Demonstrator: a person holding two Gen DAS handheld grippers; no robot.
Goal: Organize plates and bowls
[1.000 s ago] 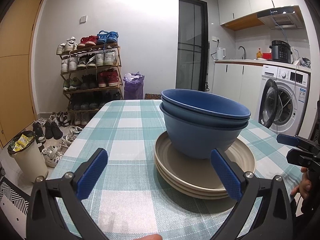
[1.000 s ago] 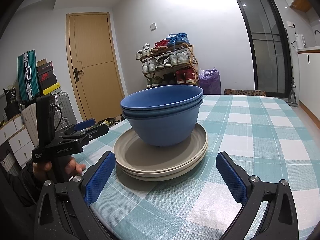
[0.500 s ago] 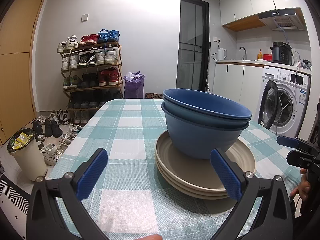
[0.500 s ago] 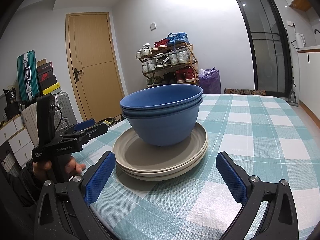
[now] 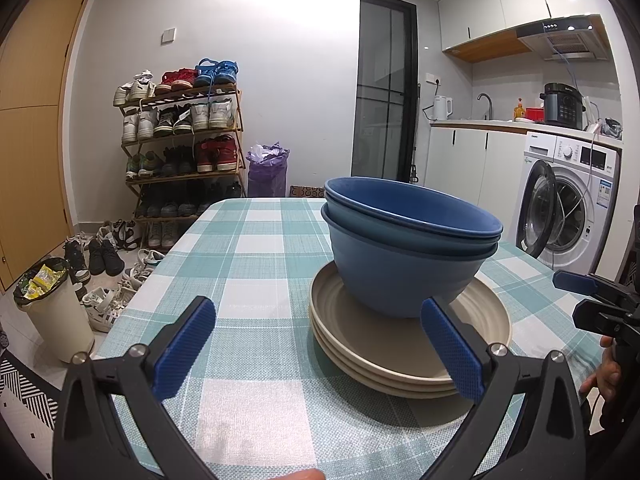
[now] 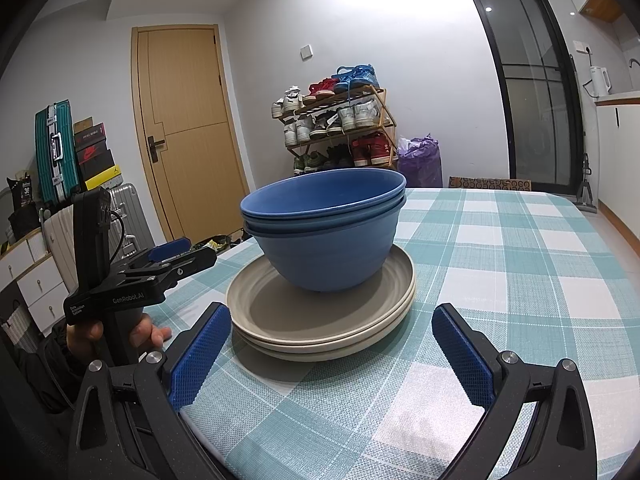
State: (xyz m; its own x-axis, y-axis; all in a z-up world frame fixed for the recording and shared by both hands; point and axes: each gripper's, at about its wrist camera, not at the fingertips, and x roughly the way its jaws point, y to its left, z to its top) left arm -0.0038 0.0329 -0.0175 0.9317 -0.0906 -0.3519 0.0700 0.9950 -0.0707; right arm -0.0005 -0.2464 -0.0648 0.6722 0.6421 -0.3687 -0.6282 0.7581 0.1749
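Left gripper (image 5: pixel 318 346) spread wide, nothing between its blue pads; right gripper (image 6: pixel 330 354) just as wide and empty. Both sit just short of the beige plates (image 5: pixel 404 354), stacked on the checked tablecloth (image 5: pixel 256 256), blue bowls (image 5: pixel 404 264) nested on top.

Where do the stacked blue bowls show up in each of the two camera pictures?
Left wrist view: the blue bowls sit right of centre, on the beige plates.
Right wrist view: the blue bowls sit at the centre, on the same plates.
Shared landmark: the shoe rack against the far wall, left of the bowls in the left view and behind them in the right view.
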